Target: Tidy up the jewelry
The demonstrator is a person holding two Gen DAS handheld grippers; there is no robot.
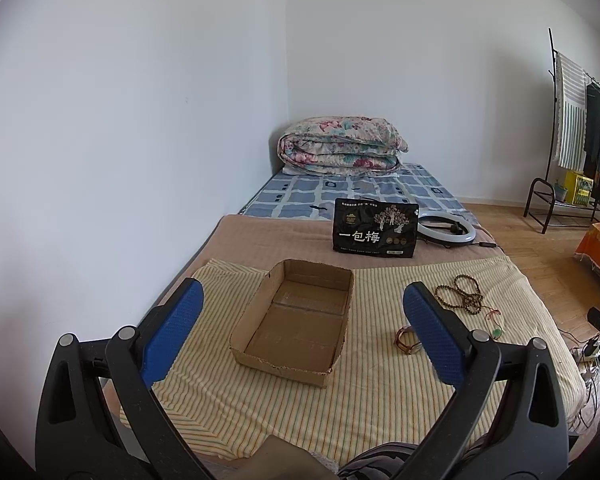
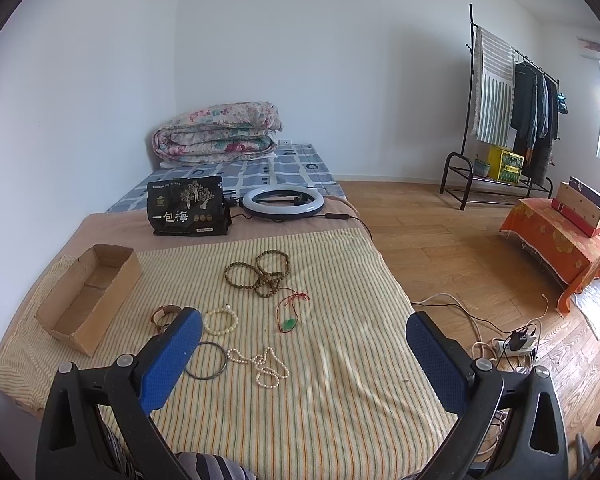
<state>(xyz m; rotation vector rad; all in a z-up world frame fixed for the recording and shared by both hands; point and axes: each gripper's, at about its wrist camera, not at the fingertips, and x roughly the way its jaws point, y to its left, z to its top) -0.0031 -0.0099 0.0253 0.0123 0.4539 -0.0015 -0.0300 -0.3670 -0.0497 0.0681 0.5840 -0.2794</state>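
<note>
Two pairs of tongs hang over a bed covered by a striped cloth (image 2: 320, 280), both spread wide and holding nothing. The left tongs (image 1: 302, 334) hover above an open cardboard box (image 1: 294, 318), which sits on the cloth toward the wall side and has nothing inside. The right tongs (image 2: 304, 356) hover over the jewelry, all of which lies on the cloth outside the box.

Farthest from the right camera is a tangle of brown bead strings (image 2: 260, 274). Just beside it, nearer the camera, lies a red cord with a green pendant (image 2: 289, 323). A white bead bracelet (image 2: 220, 321) lies near the left finger of the right tongs, and a brown watch or bangle (image 2: 162, 314) is partly hidden behind that finger; I cannot tell which it is. Closer still are a thin dark ring (image 2: 206, 361) and, just beside it, a loose white pearl necklace (image 2: 266, 366).

Behind the cloth, a black snack bag (image 2: 186, 208) stands upright on the tan blanket (image 2: 112, 224), with a ring light (image 2: 283, 201) lying flat next to it. A folded floral quilt (image 2: 218, 132) rests at the far end of the bed. Across the wooden floor (image 2: 440, 248) stands a clothes rack (image 2: 512, 112), and an orange-draped stand (image 2: 560, 240) carries some boxes.
</note>
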